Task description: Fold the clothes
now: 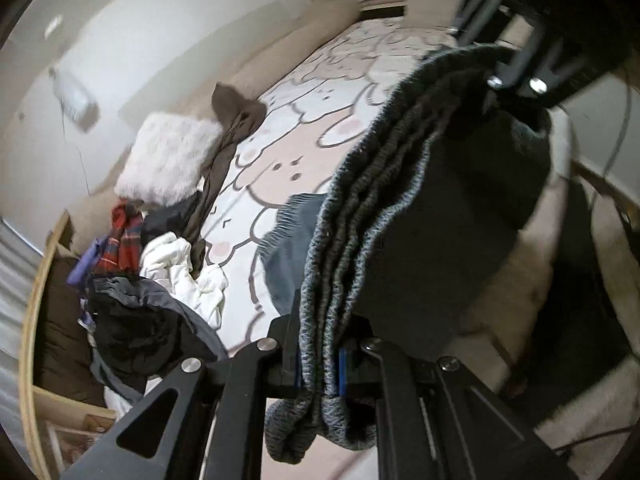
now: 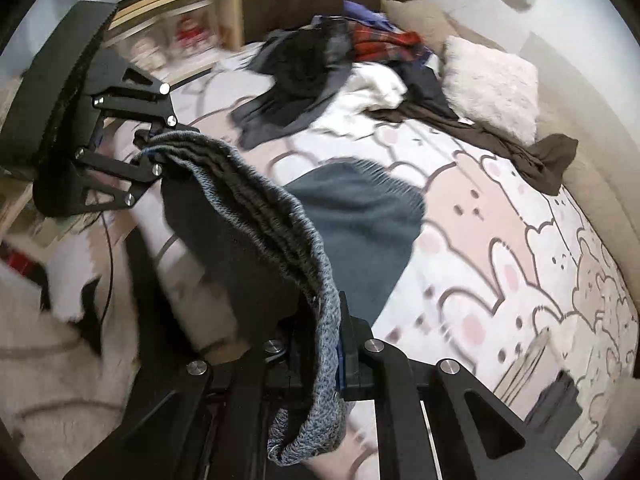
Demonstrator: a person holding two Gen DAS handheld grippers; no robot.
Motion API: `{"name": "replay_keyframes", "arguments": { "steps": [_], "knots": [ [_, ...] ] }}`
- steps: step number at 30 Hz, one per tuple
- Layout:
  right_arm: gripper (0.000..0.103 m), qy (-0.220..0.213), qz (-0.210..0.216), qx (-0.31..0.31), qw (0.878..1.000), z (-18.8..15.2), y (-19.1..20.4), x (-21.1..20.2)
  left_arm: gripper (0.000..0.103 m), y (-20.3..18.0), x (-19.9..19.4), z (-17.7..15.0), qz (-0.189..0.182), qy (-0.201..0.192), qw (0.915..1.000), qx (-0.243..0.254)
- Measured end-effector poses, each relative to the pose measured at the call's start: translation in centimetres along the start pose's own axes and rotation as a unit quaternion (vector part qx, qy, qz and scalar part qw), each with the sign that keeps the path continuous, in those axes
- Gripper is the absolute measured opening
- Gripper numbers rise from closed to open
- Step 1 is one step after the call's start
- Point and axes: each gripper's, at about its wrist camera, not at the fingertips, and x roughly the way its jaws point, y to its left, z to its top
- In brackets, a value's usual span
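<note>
A bed (image 2: 500, 216) with a cartoon-animal cover is seen below, with a heap of unfolded clothes (image 2: 340, 64) at its far end and a blue-grey garment (image 2: 360, 216) lying flat on its middle. A dark grey knit garment (image 1: 400, 208) is held clear of the cover, stretched between the two tools. The left gripper (image 1: 320, 364) is clamped on one end of its bunched ribbed edge, the right gripper (image 2: 332, 356) on the other. Its long axis is run from gripper to gripper, with the body hung below. A lift-and-carry step is judged to be in hand; next, a lowering onto bare cover is called for, with the edge kept taut.
</note>
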Motion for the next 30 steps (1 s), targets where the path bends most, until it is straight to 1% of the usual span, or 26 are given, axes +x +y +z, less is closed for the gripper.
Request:
{"name": "replay_keyframes", "arguments": {
  "steps": [3, 6, 10, 12, 14, 15, 16, 17, 19, 20, 21, 22, 23, 24, 27, 28, 30],
  "knots": [
    [0.01, 0.019, 0.007, 0.019, 1.0, 2.9, -3.5, 3.3, 0.012, 3.3, 4.6, 1.4, -0.026, 0.026, 0.999, -0.025],
    [0.01, 0.042, 0.013, 0.029, 0.999, 5.3, -6.3, 6.8, 0.012, 6.2, 9.6, 2.8, -0.054, 0.055, 0.9961, -0.043],
    [0.01, 0.078, 0.042, 0.049, 0.995, 7.4, -10.1, 12.3, 0.012, 8.7, 15.6, 3.3, -0.09, 0.089, 0.9904, -0.056],
    [0.01, 0.098, 0.061, 0.059, 0.992, 7.9, -11.5, 15.1, 0.015, 9.9, 18.3, 2.9, -0.118, 0.107, 0.9845, -0.073],
    [0.01, 0.119, 0.082, 0.068, 0.987, 8.3, -12.7, 17.8, 0.016, 10.9, 20.5, 2.2, -0.145, 0.121, 0.9772, -0.097],
    [0.01, 0.131, 0.092, 0.071, 0.984, 8.4, -13.2, 19.2, 0.02, 11.3, 21.4, 1.8, -0.157, 0.126, 0.973, -0.112],
    [0.01, 0.139, 0.1, 0.078, 0.982, 8.5, -13.8, 20.2, 0.026, 11.7, 22.3, 1.3, -0.169, 0.131, 0.9685, -0.127],
    [0.01, 0.144, 0.105, 0.088, 0.98, 8.5, -14.3, 21.0, 0.029, 12.1, 23.0, 0.9, -0.176, 0.133, 0.9657, -0.138],
    [0.018, 0.151, 0.111, 0.108, 0.976, 8.6, -15.3, 22.5, 0.034, 12.5, 23.5, 0.3, -0.187, 0.131, 0.9618, -0.151],
    [0.032, 0.148, 0.103, 0.116, 0.977, 8.6, -15.8, 22.6, 0.036, 12.8, 23.6, 0.2, -0.192, 0.128, 0.9602, -0.158],
    [0.052, 0.141, 0.091, 0.122, 0.978, 8.7, -16.3, 22.4, 0.042, 13.1, 23.5, 0.1, -0.194, 0.124, 0.9596, -0.162],
    [0.059, 0.129, 0.08, 0.128, 0.98, 8.8, -16.9, 21.9, 0.047, 13.2, 23.3, 0.1, -0.193, 0.121, 0.9597, -0.165],
    [0.063, 0.113, 0.071, 0.135, 0.982, 9.0, -17.5, 21.2, 0.05, 13.3, 23.2, 0.1, -0.192, 0.12, 0.9595, -0.168],
    [0.063, 0.093, 0.062, 0.148, 0.983, 9.2, -18.5, 20.2, 0.052, 13.5, 23.1, 0.1, -0.191, 0.119, 0.9591, -0.171],
    [0.063, 0.025, 0.024, 0.196, 0.98, 9.3, -21.4, 16.3, 0.052, 14.3, 22.9, 0.2, -0.186, 0.115, 0.9594, -0.178],
    [0.063, 0.004, 0.02, 0.204, 0.979, 9.1, -21.9, 15.0, 0.052, 14.5, 22.7, 0.3, -0.182, 0.113, 0.9601, -0.18],
    [0.063, -0.03, 0.014, 0.2, 0.979, 7.7, -21.4, 12.3, 0.053, 15.2, 22.2, 0.5, -0.163, 0.108, 0.9636, -0.182]
  ]
}}
